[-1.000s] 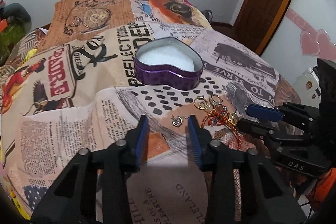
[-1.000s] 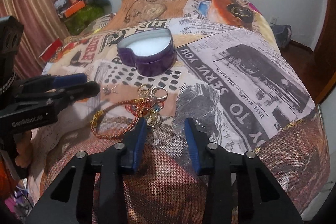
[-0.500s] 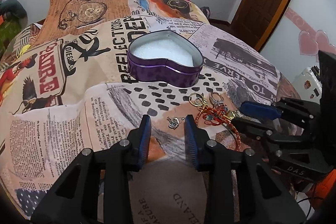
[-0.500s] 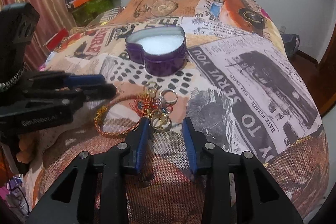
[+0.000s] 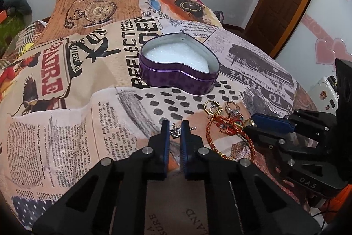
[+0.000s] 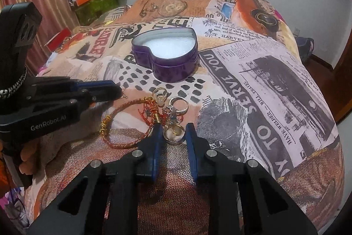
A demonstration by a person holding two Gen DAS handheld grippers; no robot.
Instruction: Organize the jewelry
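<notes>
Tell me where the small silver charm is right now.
In the left wrist view the small silver charm lies on the bedspread between the left gripper's nearly closed fingers, left of the red-and-gold bracelet and nearer the camera than the purple heart-shaped tin.

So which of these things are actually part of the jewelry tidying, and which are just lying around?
Part of the job:
- purple heart tin
- small silver charm
- gold ring
- silver ring
- red-gold bracelet

Just lying about:
- printed bedspread
- clutter by the curtain
</notes>
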